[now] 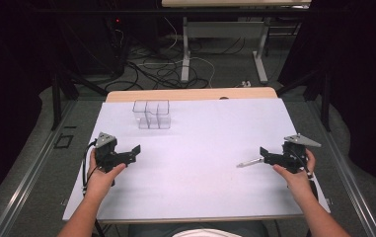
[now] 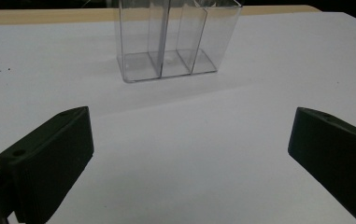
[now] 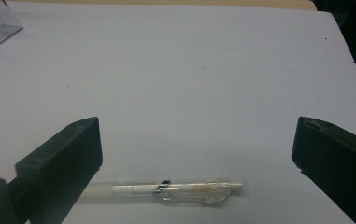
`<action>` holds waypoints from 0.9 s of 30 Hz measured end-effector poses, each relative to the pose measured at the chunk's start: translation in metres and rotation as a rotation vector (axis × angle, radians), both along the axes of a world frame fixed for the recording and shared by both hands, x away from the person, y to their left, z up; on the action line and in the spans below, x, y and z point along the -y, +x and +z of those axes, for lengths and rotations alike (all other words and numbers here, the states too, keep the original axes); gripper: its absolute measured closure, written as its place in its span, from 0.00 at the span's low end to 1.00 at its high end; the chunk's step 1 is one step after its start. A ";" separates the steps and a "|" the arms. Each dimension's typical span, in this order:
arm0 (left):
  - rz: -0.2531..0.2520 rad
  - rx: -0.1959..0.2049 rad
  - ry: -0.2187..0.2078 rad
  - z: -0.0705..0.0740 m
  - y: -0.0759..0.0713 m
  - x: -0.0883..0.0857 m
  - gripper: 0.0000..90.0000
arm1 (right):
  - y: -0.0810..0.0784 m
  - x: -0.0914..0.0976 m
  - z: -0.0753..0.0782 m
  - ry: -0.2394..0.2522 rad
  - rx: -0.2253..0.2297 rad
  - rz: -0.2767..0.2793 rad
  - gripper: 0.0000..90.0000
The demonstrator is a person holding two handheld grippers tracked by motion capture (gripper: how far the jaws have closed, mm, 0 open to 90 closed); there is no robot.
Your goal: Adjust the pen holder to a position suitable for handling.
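The right gripper (image 3: 196, 163) hovers low over the table (image 1: 200, 187) with its jaws spread wide, straddling a clear pen (image 3: 175, 190) that lies flat on the white surface between them, untouched; the stance looks set for a pickup. The left gripper (image 2: 189, 158) also stands wide apart with nothing between its jaws, pointed toward a clear divided holder (image 2: 166, 42) standing upright farther back. Its compartments look empty, probably awaiting the pen.
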State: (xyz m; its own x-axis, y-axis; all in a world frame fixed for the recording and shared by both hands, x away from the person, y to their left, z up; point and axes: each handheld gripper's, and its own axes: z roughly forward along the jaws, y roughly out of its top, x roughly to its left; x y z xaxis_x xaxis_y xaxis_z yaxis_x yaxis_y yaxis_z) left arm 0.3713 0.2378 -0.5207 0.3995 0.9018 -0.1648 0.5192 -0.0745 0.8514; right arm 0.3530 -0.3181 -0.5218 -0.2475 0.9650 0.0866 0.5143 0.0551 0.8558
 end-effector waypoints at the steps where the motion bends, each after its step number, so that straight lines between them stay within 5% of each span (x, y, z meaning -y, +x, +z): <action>1: 0.007 -0.001 0.000 0.000 0.000 0.000 0.00 | 0.000 -0.001 0.000 0.006 -0.003 0.004 0.03; 15: 0.039 0.016 -0.017 0.008 0.002 -0.004 0.05 | -0.003 -0.006 0.001 -0.010 0.004 0.034 0.09; 27: 0.114 0.050 -0.004 0.038 0.025 0.002 0.22 | -0.005 -0.008 0.001 -0.017 0.008 0.081 0.13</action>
